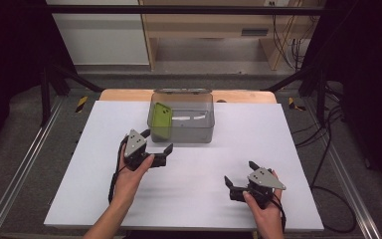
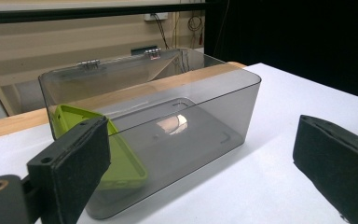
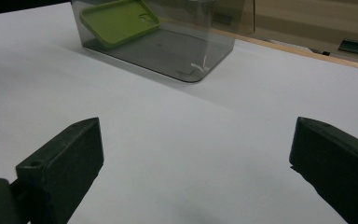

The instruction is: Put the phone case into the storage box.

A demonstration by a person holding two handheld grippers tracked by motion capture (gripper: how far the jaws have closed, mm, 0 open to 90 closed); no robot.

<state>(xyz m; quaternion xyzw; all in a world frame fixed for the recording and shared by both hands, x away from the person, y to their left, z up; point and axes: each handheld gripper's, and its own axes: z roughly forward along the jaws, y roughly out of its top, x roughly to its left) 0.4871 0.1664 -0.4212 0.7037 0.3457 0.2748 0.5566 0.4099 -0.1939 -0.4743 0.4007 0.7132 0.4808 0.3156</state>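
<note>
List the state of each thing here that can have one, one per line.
Smoky transparent plastic box: lid open, upright on the table.
Lime-green phone case: inside the box, leaning tilted against its wall.
Left gripper: open, holding nothing.
Right gripper: open, holding nothing.

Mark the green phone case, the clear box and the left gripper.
green phone case [image 1: 161, 121], high view, its back face.
clear box [image 1: 199, 132], high view, front wall.
left gripper [image 1: 156, 146], high view, between its fingertips.

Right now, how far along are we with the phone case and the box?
Done: the green phone case leans inside the clear box. In hand: nothing; the left hand-held gripper and right hand-held gripper are open. Left: probably closing the hinged lid, which stands open.
</note>
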